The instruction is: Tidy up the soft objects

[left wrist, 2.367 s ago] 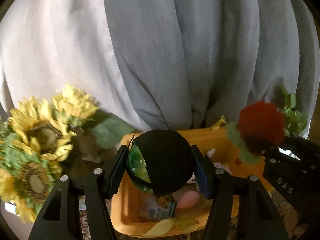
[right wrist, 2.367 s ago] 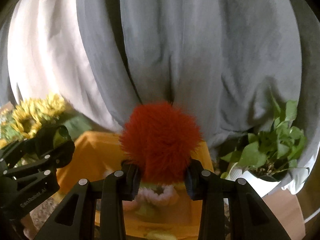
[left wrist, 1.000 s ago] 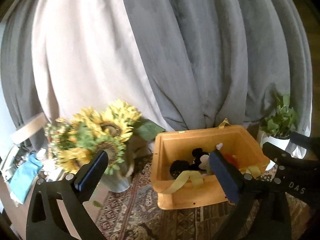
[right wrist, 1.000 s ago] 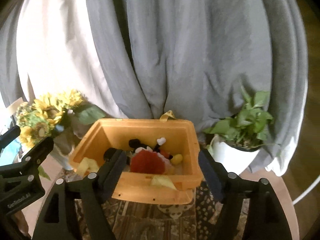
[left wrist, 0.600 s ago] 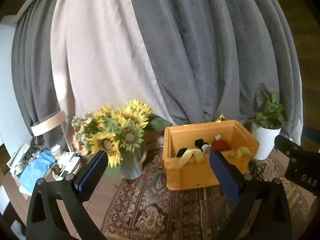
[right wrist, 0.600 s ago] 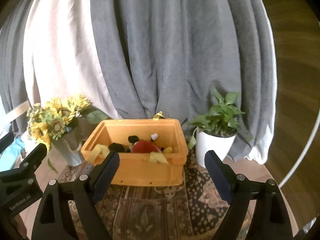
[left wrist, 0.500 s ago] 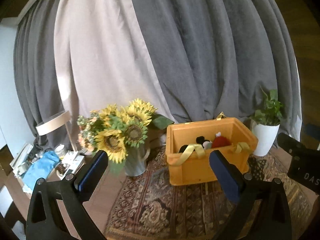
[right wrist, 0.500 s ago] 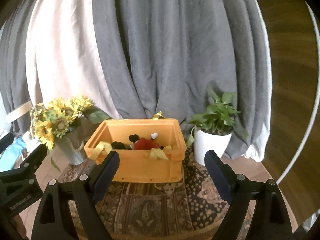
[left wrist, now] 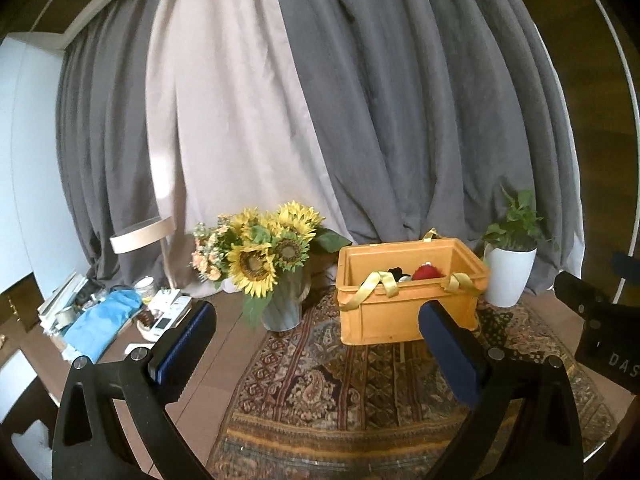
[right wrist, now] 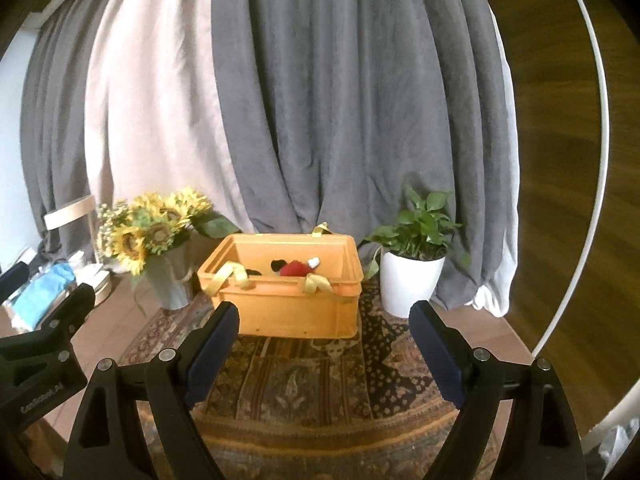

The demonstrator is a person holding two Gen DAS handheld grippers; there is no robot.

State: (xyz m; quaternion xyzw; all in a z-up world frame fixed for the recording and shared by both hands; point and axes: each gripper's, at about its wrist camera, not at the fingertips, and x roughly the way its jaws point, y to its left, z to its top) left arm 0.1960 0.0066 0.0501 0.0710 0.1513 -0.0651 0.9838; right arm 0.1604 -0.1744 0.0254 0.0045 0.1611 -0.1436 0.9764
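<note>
An orange crate (left wrist: 408, 312) (right wrist: 296, 308) stands on a patterned rug (left wrist: 360, 384) (right wrist: 296, 388), yellow ribbon handles draped over its front rim. Inside it lie a red fuzzy toy (left wrist: 428, 272) (right wrist: 294, 269) and a black plush (left wrist: 396, 271) (right wrist: 277, 265). My left gripper (left wrist: 316, 340) hangs well back from the crate, open, nothing between its blue pads. My right gripper (right wrist: 324, 340) is likewise open and empty, facing the crate from a distance. Each gripper's body shows at the edge of the other's view.
A vase of sunflowers (left wrist: 272, 264) (right wrist: 156, 240) stands left of the crate, a potted green plant in a white pot (left wrist: 510, 272) (right wrist: 412, 276) to its right. Grey and white curtains hang behind. A blue cloth and clutter (left wrist: 104, 320) lie at far left.
Both grippers let go of their toys, which now lie in the crate. Since a second ago both have drawn back from the crate, which looks smaller and farther.
</note>
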